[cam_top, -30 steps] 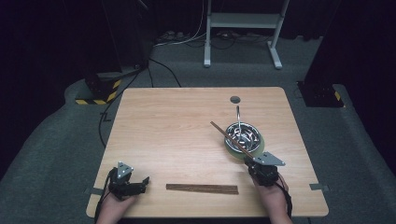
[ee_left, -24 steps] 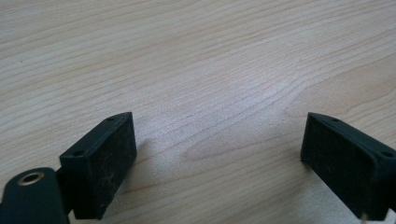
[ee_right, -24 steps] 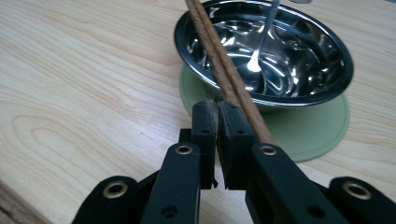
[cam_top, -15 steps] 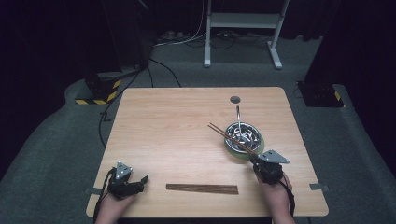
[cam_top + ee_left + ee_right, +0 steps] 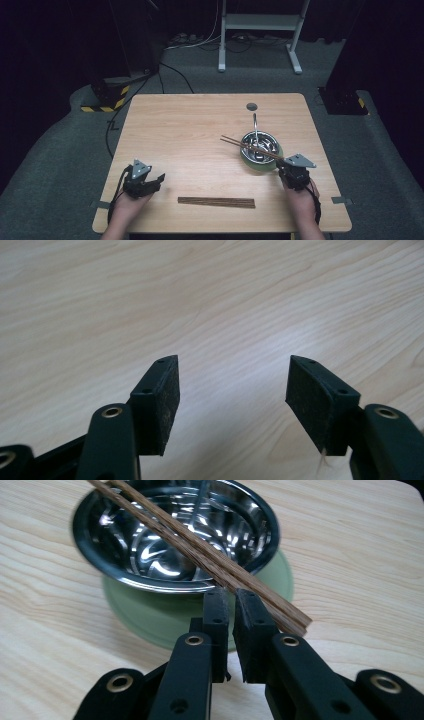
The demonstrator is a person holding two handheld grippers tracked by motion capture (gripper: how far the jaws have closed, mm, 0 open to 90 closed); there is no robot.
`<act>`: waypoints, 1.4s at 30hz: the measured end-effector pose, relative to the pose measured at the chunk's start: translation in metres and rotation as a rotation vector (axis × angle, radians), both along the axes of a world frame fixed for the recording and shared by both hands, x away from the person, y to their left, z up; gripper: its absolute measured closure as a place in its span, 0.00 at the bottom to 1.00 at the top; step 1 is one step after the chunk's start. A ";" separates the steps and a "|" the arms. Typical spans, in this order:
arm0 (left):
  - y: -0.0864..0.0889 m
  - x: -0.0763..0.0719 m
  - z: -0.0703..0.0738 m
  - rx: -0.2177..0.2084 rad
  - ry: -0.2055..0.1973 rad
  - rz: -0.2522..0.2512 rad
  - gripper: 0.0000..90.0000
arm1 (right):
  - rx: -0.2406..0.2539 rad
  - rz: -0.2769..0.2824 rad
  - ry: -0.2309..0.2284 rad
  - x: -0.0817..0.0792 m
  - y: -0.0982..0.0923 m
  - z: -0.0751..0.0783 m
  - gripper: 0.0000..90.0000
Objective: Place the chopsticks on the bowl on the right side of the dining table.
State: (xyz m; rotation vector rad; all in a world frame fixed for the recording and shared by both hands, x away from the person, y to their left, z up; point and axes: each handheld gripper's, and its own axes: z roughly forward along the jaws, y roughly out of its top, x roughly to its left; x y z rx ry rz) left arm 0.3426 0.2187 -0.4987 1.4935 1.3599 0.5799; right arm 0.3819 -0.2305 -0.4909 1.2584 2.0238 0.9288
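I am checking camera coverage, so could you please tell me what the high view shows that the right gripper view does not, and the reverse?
High view alone: the left tool near the table's front left, the second pair of chopsticks lying flat on the table, a spoon handle rising from the bowl, and the dark floor around.

Right gripper view alone: the right tool close up, its jaws shut on the held chopsticks, and the bowl's mirrored inside.

Both: the steel bowl on its green plate, with those chopsticks across it.

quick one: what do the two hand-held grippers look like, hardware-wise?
Both are black. The left hand-held gripper and the right hand-held gripper each carry a grey three-cornered plate on top and trail a black cable. The jaws are flat black bars with brass-coloured rivets, ending in dark rectangular pads.
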 end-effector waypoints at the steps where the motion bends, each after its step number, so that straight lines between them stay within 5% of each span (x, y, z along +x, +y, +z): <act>1: -0.005 0.003 0.002 0.012 0.002 -0.014 0.42 | -0.008 -0.003 -0.001 0.002 -0.002 0.000 0.93; 6: -0.034 0.020 0.008 0.022 -0.016 -0.058 0.40 | -0.017 -0.021 0.003 0.009 -0.010 -0.002 0.92; 9: -0.051 0.030 0.012 -0.018 -0.029 -0.061 0.40 | -0.028 -0.024 0.010 0.014 -0.015 -0.001 0.92; 20: -0.102 0.060 0.007 0.024 0.003 -0.114 0.40 | -0.022 -0.050 0.011 0.035 -0.025 0.006 0.90; 27: -0.131 0.079 0.002 -0.011 0.005 -0.113 0.43 | -0.028 -0.062 0.022 0.051 -0.032 0.007 0.90; 42: -0.168 0.091 -0.003 -0.031 -0.003 -0.173 0.72 | -0.025 -0.031 0.012 0.053 -0.046 0.002 0.84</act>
